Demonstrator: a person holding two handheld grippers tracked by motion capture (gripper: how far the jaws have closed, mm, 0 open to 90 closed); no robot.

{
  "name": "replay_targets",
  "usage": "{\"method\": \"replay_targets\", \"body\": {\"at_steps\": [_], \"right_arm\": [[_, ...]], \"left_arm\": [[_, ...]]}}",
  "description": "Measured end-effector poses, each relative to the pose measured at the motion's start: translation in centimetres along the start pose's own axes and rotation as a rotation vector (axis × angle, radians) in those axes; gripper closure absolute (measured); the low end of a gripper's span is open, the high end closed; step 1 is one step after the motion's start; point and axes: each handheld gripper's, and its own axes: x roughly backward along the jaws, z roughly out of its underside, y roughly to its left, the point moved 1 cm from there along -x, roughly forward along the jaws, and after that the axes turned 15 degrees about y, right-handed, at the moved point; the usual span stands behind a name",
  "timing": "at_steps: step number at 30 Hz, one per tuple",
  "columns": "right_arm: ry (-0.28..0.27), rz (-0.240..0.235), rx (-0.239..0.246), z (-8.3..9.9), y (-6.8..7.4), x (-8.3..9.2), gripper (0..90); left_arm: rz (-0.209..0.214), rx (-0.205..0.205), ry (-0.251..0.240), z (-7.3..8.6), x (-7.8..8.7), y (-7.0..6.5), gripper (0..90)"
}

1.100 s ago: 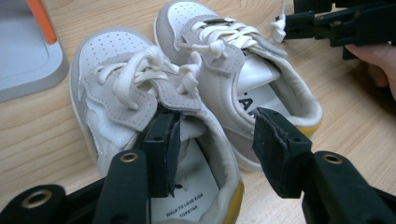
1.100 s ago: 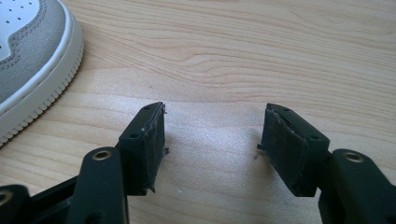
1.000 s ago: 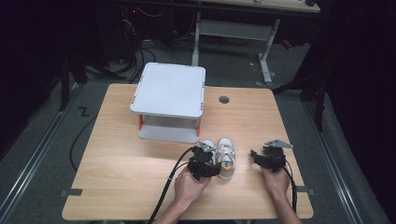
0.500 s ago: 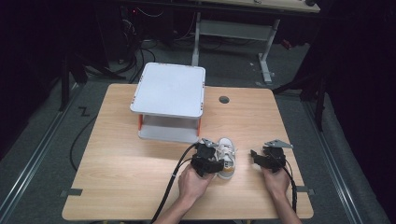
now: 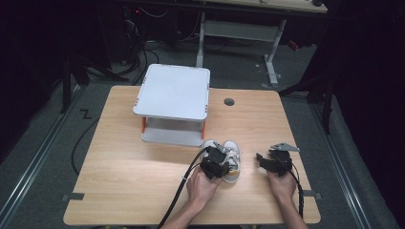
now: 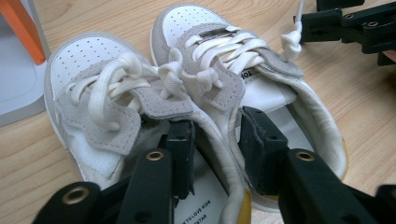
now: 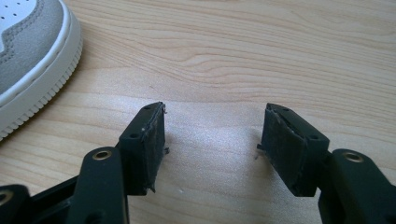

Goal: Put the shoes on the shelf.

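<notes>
Left gripper view: my left gripper (image 6: 215,149) has just been closing, its jaws pinching the two touching inner walls of the pair of small shoes (image 6: 187,88) beside the white stand (image 5: 173,102). My right gripper (image 7: 212,144) rests wide and empty on the table (image 7: 261,56).

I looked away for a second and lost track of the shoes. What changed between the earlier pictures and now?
The left gripper has slid in over the pair of small shoes and its jaws have just been closing, one in each shoe, around the two touching inner walls; whether the pads press yet is unclear. The right gripper stayed open over bare wood, and the shoes, white stand and table kept their places.
</notes>
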Motion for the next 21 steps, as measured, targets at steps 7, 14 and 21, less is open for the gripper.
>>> {"method": "replay_targets", "body": {"at_steps": [7, 14, 21], "right_arm": [[0.000, 0.000, 0.000, 0.0, 0.0, 0.0, 39.7], [0.001, 0.000, 0.001, 0.0, 0.0, 0.0, 39.7], [0.001, -0.001, 0.002, 0.0, 0.0, 0.0, 39.6]], "left_arm": [[0.033, -0.003, -0.010, 0.5, 0.2, 0.1, 77.5], [0.041, -0.031, -0.020, 0.8, 0.4, 0.3, 79.5], [0.084, -0.052, -0.042, 1.1, 1.1, 1.0, 80.2]]}}
